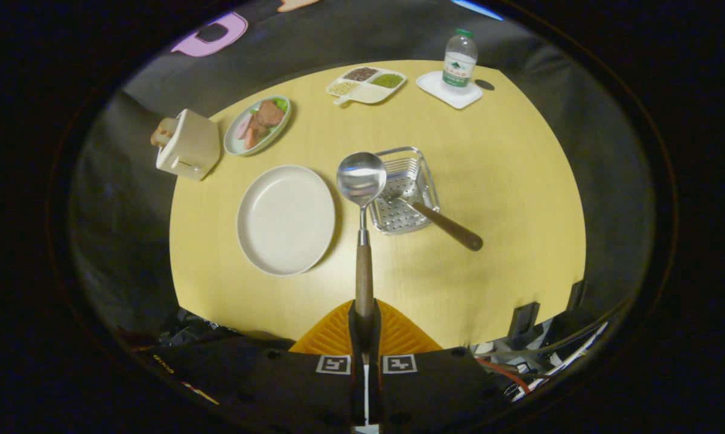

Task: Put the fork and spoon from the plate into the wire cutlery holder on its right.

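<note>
The fork (441,221) already lay in the holder (405,190), head down in the basket and its wooden handle slanting out over the rim toward the right of the fingers. The plate (285,219), ahead and left of the fingers, was bare. So half the job looked done; what remained was getting the spoon (362,241) into the holder.

The gripper (364,325) was clamped on the spoon's wooden handle, both fingers pressing it. The spoon stuck straight ahead, its polished metal bowl raised over the gap between plate and holder, just by the holder's left edge.

The holder was a small square wire basket with a perforated metal floor. The plate was round, pale and matte with a shallow rim. The table (507,181) was smooth, yellowish wood.
</note>
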`<move>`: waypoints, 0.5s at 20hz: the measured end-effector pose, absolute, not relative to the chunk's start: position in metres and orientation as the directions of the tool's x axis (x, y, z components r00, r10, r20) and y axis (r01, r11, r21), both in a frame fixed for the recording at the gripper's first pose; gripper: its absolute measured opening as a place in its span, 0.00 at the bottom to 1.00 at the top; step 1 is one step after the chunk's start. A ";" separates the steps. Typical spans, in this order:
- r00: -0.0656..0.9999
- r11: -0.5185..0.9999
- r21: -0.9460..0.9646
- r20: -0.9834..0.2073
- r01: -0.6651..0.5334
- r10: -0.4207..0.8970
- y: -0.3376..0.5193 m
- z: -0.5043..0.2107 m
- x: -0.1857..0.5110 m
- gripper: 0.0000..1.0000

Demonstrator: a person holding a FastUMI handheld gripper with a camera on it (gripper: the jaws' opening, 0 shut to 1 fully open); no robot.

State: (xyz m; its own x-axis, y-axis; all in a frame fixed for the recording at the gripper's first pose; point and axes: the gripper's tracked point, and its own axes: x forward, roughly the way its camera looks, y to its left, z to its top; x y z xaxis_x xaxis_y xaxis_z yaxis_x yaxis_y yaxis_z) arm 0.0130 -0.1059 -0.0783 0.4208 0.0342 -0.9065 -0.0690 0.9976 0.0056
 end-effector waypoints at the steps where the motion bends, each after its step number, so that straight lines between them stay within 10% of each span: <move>1: 0.403 0.998 0.000 -0.915 -0.067 0.027 -0.111 -0.081 0.012 0.05; 10: 0.293 0.999 -0.019 -0.956 -0.036 -0.008 -0.127 -0.098 0.034 0.06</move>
